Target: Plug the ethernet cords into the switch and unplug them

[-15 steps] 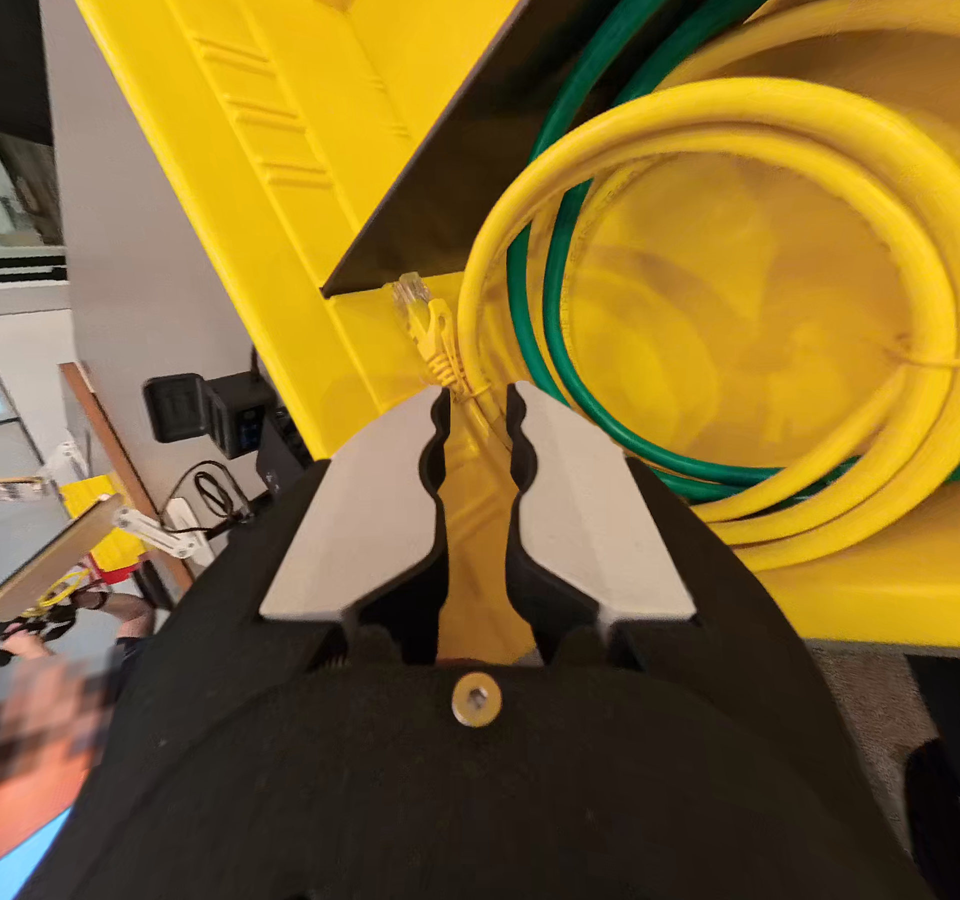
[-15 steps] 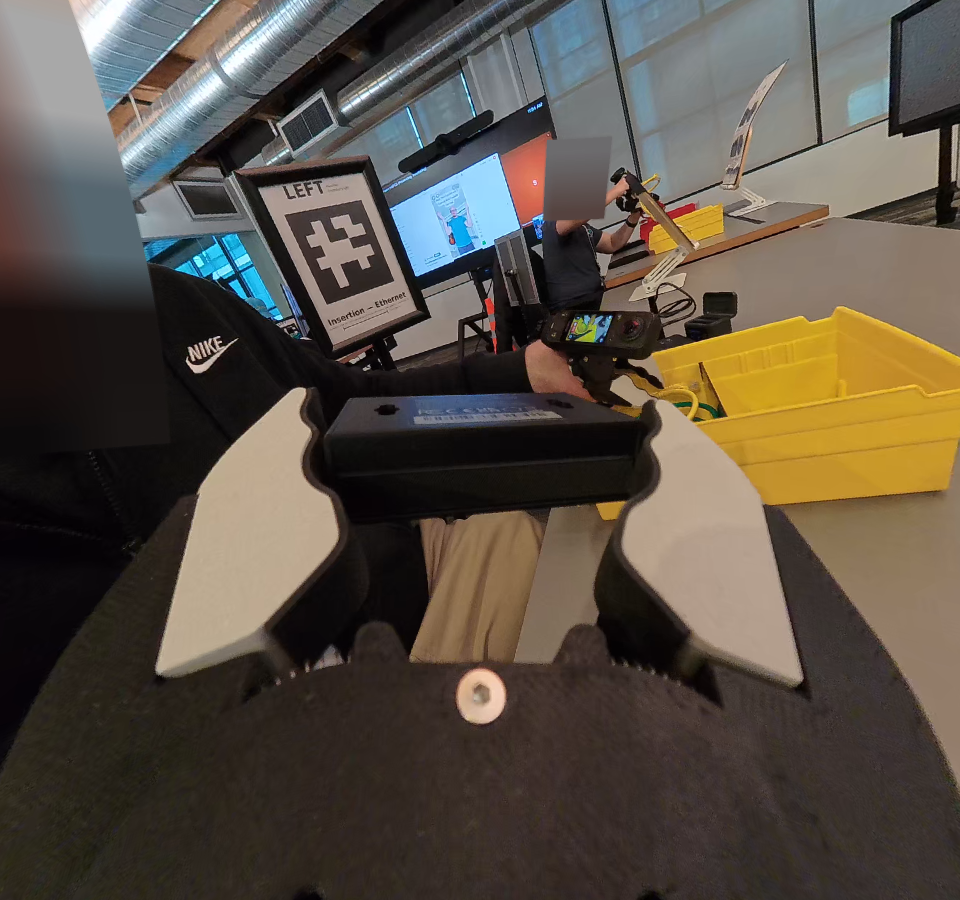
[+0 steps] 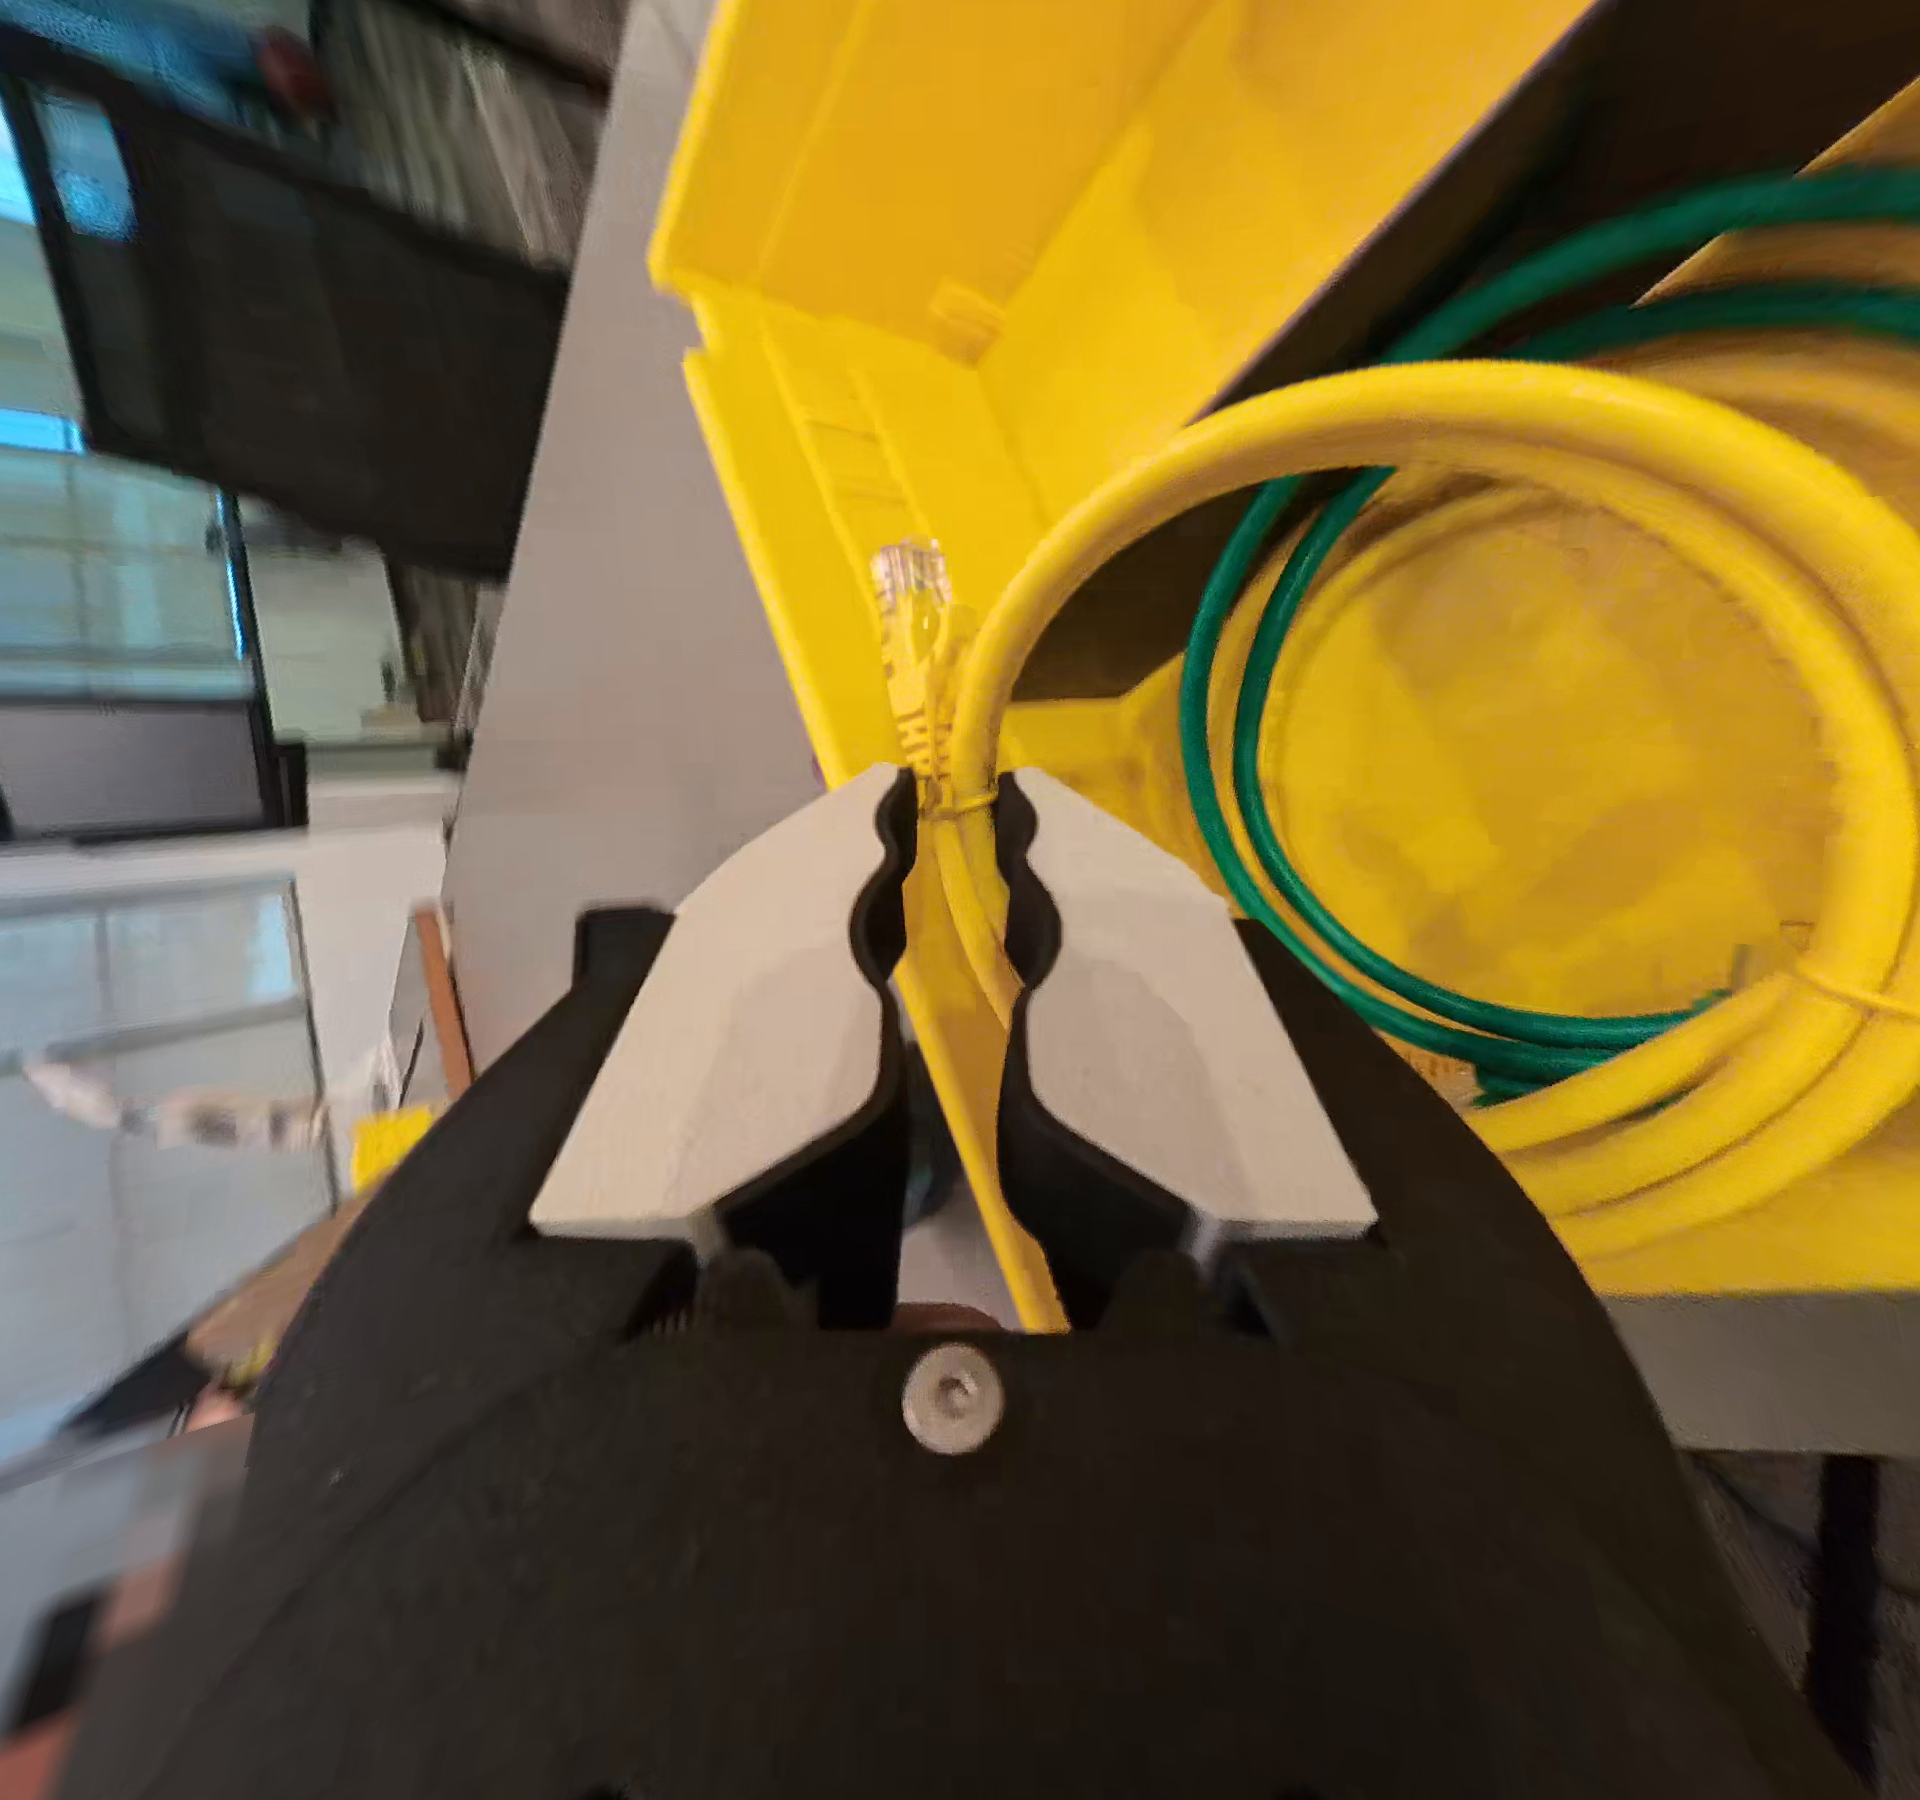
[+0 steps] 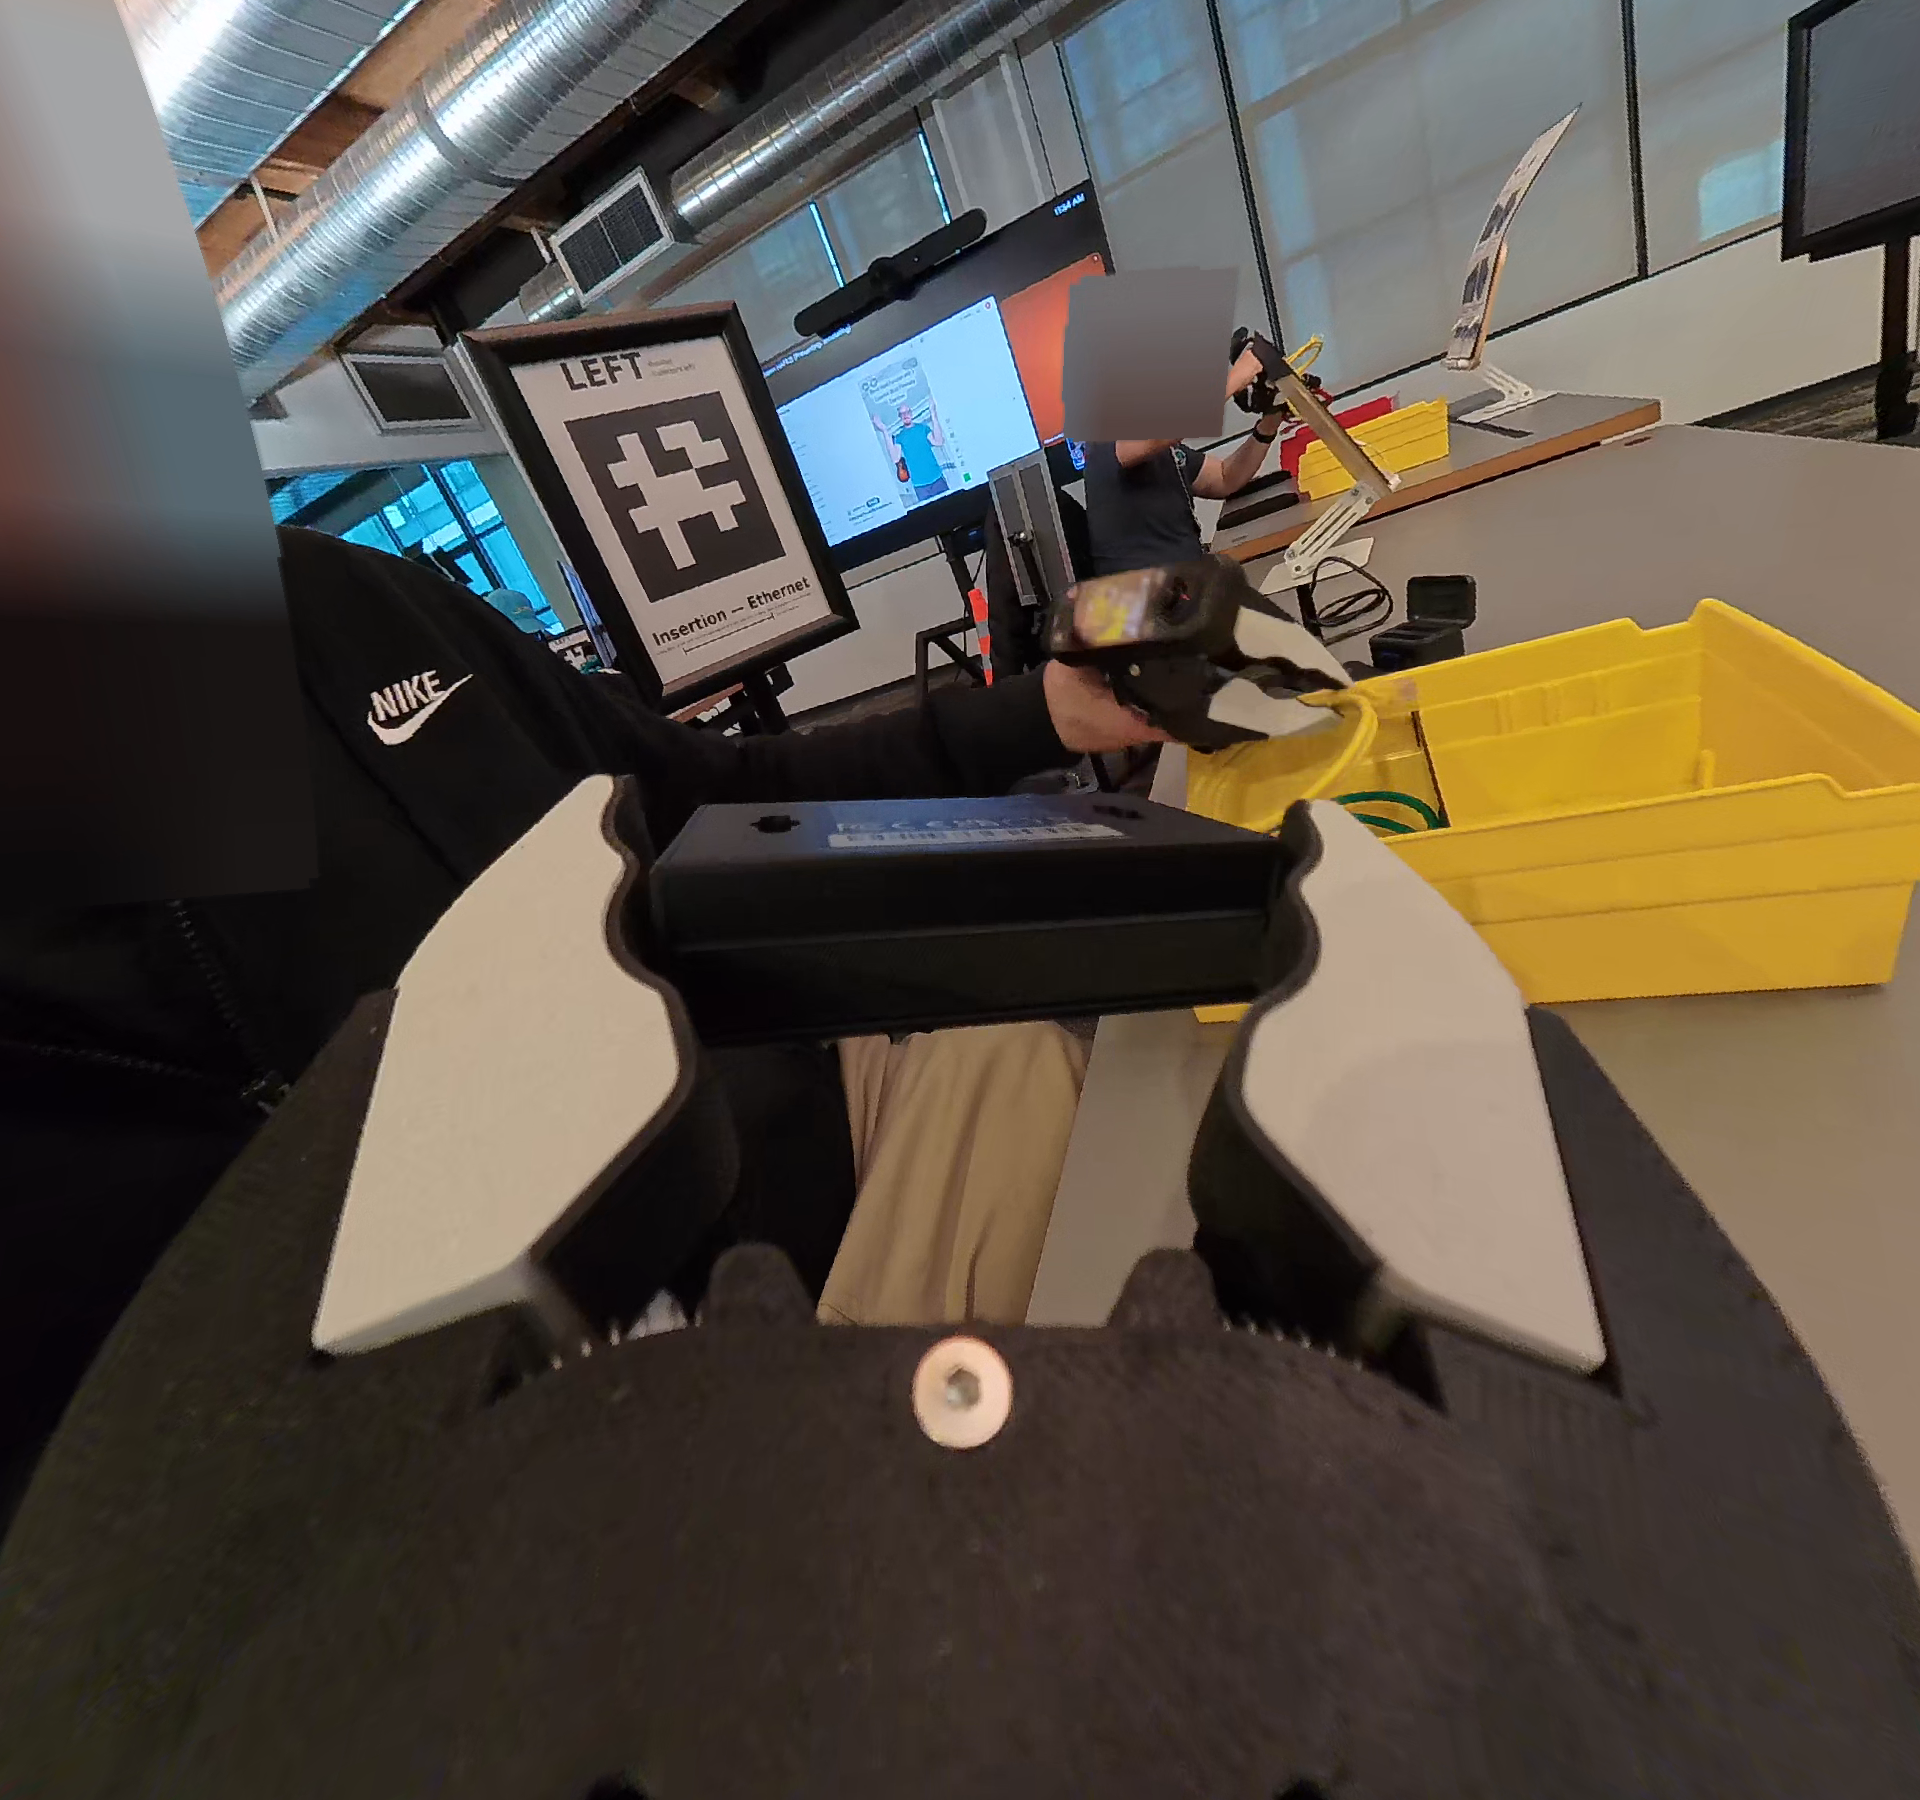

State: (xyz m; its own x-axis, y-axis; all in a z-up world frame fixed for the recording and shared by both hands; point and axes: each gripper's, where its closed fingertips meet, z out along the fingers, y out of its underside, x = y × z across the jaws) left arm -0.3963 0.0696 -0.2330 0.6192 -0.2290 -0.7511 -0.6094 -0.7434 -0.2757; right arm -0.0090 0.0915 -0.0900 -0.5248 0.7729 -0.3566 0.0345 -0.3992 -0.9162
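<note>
My left gripper (image 3: 956,794) is shut on the yellow ethernet cord (image 3: 1351,420) just behind its clear plug (image 3: 912,578), which points up past the fingertips. The rest of the cord hangs in a coil over the yellow bin (image 3: 935,140). A green cord (image 3: 1299,961) lies coiled in the bin. My right gripper (image 4: 961,846) is shut on the black switch (image 4: 966,909), held level by its two ends above the person's lap. In the right wrist view the left gripper (image 4: 1304,701) holds the yellow cord (image 4: 1351,742) up over the bin (image 4: 1662,836).
A black divider (image 3: 1558,192) splits the bin. The bin sits at the near edge of a grey table (image 4: 1714,1179). A framed sign (image 4: 665,503) stands behind the person's arm. Another person sits at a far table with red and yellow bins (image 4: 1382,436). Tip to tip, the grippers are about 40 cm apart.
My left gripper has lifted the yellow cord's plug end up out of the bin and swung to the left. The right gripper and the switch have stayed put.
</note>
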